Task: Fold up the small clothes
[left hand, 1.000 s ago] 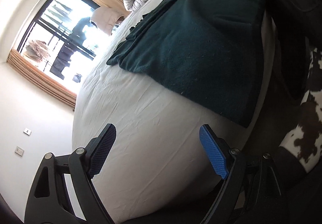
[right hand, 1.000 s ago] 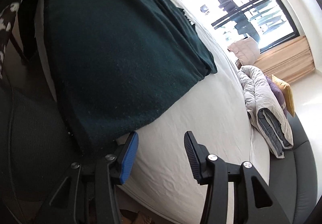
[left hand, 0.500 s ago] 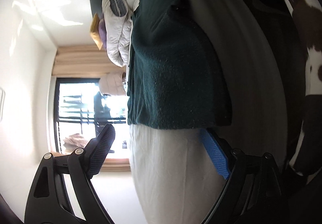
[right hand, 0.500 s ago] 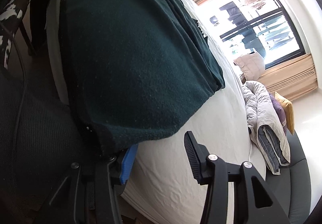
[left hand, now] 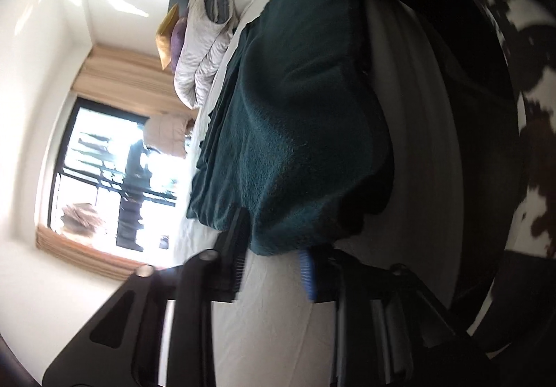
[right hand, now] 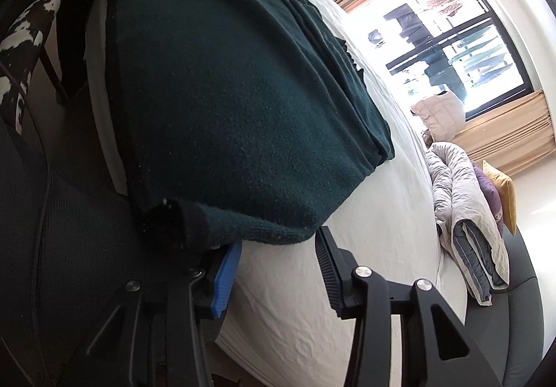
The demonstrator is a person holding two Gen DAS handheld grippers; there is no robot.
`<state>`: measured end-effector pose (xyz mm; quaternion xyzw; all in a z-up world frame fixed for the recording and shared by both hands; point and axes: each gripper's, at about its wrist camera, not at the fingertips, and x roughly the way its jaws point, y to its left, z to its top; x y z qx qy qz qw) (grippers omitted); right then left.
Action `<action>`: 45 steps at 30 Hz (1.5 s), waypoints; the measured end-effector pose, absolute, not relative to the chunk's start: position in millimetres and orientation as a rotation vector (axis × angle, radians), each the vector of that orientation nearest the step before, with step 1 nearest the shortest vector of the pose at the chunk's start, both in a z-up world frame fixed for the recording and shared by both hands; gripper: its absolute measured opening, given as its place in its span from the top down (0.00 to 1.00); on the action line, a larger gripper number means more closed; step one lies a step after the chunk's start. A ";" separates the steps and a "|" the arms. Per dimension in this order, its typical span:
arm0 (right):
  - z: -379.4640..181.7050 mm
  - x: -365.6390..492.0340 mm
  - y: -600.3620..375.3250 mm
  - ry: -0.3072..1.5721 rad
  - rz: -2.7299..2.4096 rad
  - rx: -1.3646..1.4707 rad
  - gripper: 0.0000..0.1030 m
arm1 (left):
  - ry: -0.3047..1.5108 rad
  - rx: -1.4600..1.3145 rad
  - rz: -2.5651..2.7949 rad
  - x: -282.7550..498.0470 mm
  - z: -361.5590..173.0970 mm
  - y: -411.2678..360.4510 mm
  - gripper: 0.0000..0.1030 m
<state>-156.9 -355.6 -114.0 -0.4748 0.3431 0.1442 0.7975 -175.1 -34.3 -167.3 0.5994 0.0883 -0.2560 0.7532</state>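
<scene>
Since a second ago, the left gripper (left hand: 274, 263) has rolled over and come in at the dark green fleece garment (left hand: 299, 115), and its fingers, then spread wide, are closing with the hem's edge between them. That garment lies on the white bed sheet (left hand: 271, 324), draped over the mattress edge. At six o'clock of the right view, the right gripper (right hand: 276, 274) sits half open, its blue pad (right hand: 226, 277) tucked beneath the garment's corner. A folded quilt (right hand: 465, 220) rests at three o'clock.
</scene>
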 end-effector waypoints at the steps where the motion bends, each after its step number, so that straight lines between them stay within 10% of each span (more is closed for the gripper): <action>1: -115.1 -157.0 -355.7 0.739 0.310 -1.030 0.55 | 0.210 1.275 -0.558 -173.5 -161.9 -33.8 0.84; 14: -137.6 -173.9 -344.3 0.728 0.392 -1.276 0.55 | 0.384 0.966 -0.527 -136.9 -109.7 -24.2 0.87; 24: -138.8 -177.6 -332.5 0.778 0.436 -1.307 0.90 | 0.302 1.110 -0.565 -166.8 -132.7 -20.3 0.87; 45: -93.9 -155.1 -346.9 0.769 0.333 -0.947 0.93 | 0.233 1.132 -0.581 -191.9 -145.8 -18.1 0.96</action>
